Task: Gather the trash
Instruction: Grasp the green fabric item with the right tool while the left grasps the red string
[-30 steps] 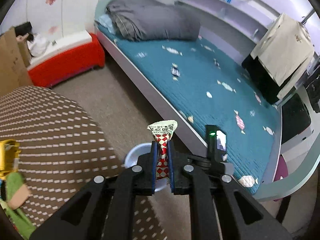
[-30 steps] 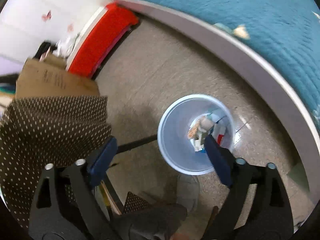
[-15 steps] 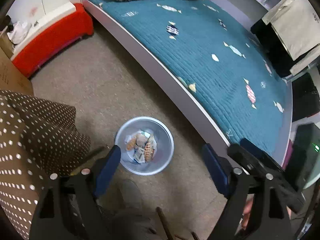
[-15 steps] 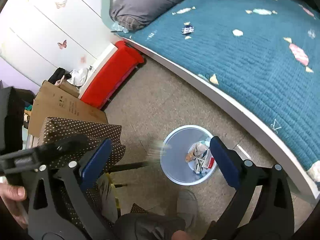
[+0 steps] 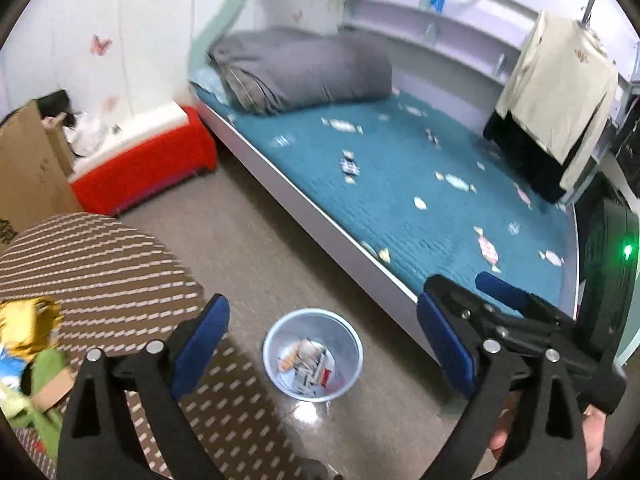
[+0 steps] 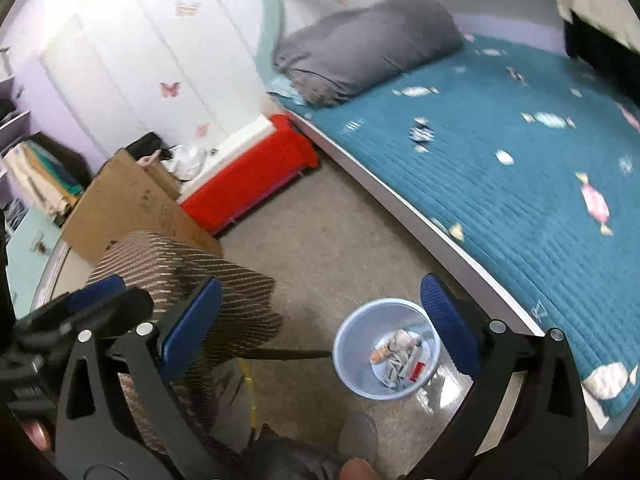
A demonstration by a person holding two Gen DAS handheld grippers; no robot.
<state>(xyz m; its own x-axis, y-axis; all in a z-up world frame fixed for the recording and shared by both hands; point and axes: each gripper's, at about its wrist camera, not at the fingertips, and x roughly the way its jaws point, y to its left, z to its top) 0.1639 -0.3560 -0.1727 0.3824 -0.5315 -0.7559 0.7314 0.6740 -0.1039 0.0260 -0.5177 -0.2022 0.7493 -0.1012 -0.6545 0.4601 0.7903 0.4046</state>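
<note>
**Both grippers spread wide above the bin**

Left wrist view: the left gripper is spread wide and empty, its blue pads on either side of the pale blue trash bin, which stands on the floor beside the bed with wrappers inside.

Right wrist view: the right gripper also gapes, holding nothing; the bin lies near its right pad.

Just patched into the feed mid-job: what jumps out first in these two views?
The pale blue trash bin on the floor beside the bed, wrappers heaped in its bottom, sits framed between the wide-open jaws of both the left gripper and right gripper. Behind it stretches the teal candy-print bedspread. Gold and green packaging lies on the brown dotted tablecloth at left.
</note>
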